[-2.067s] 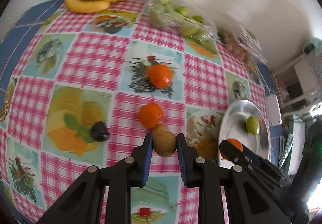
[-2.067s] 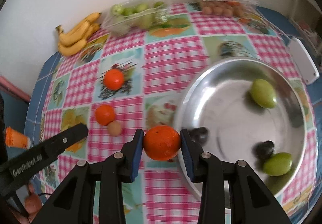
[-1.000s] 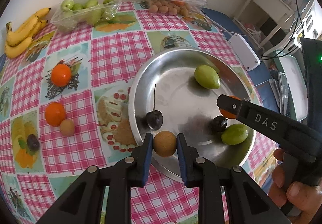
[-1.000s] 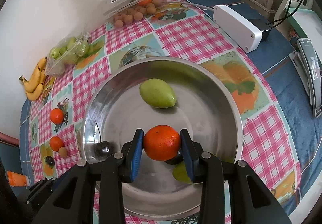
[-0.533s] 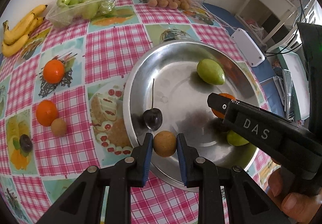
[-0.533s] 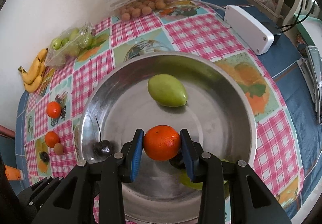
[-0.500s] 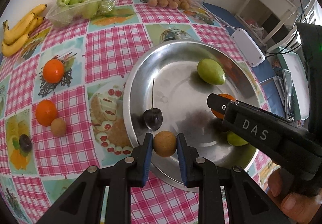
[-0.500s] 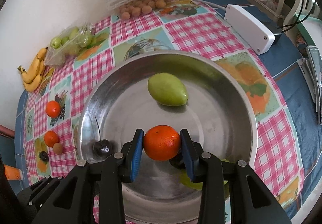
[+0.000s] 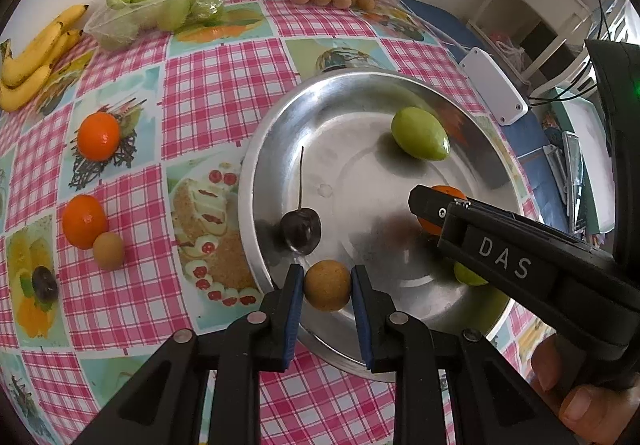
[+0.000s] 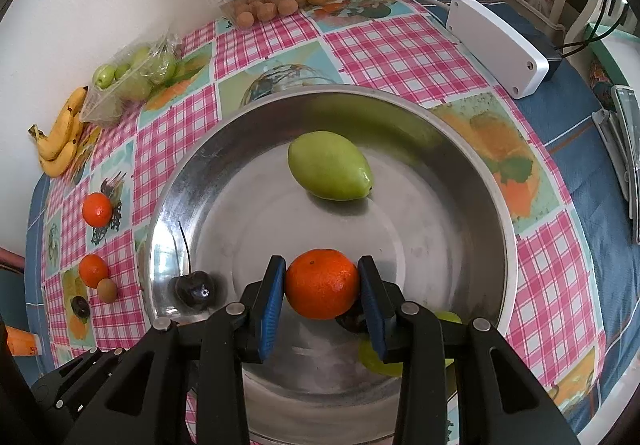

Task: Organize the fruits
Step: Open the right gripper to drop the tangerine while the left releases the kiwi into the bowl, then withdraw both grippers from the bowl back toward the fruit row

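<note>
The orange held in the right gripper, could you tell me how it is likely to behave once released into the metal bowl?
The orange is round, so it will probably roll on the metal bowl, whose floor looks smooth. It may settle against the dark fruit beneath the right gripper. Its rind looks firm, so bruising seems unlikely.

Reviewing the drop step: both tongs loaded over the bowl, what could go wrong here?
1. The left tongs hold the brown fruit near the bowl rim, beside the cherry; released there, it may knock the cherry.
2. The right tongs hold the orange above a dark fruit; it could land on that and roll.
</note>
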Motion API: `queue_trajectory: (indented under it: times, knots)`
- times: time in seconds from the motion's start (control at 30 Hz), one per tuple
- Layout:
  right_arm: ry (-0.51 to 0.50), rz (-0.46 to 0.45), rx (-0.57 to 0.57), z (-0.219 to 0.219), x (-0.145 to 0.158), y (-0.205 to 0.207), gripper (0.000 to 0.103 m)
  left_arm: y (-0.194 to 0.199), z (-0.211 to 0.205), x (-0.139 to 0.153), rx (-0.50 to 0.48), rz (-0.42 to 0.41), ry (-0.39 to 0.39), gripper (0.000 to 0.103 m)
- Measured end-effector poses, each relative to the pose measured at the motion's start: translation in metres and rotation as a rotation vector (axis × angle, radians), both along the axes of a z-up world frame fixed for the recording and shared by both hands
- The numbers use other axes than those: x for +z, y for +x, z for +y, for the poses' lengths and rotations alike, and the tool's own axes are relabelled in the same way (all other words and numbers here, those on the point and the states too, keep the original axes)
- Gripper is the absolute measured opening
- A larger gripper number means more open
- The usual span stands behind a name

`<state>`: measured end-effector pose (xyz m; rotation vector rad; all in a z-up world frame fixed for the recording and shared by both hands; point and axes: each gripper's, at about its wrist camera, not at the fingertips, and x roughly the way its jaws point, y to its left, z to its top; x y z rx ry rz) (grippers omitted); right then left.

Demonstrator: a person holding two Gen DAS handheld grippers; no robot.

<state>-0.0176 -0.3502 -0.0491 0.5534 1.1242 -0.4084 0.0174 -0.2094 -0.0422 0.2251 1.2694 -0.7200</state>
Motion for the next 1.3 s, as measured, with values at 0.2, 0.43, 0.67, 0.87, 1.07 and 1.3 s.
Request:
queue_trajectory:
  times: [0.2,0.43,0.67,0.87,1.07,1.3]
  knots:
    - [0.0,-0.006,0.004,0.0,0.002,0.0,0.039,-0.002,-0.003,0.002,-0.017,0.007,-0.011,0.041]
    - [-0.019,-0.058,-0.001,0.001,0.02,-0.003,0.04,0.0,0.003,0.017,0.001,-0.022,-0.032,0.042]
    - [-0.032,-0.093,-0.017,-0.001,0.033,-0.007,0.04,0.017,0.024,0.031,0.091,-0.048,-0.044,0.042]
    - [-0.025,-0.067,-0.018,-0.002,0.026,-0.006,0.039,0.035,0.05,0.029,0.224,-0.064,0.011,0.042]
    - [-0.025,-0.047,-0.007,0.002,0.021,-0.004,0.039,0.053,0.079,0.022,0.38,-0.076,0.088,0.042]
    - [-0.03,-0.039,0.009,0.006,0.02,-0.004,0.039,0.068,0.109,0.022,0.499,-0.064,0.078,0.042]
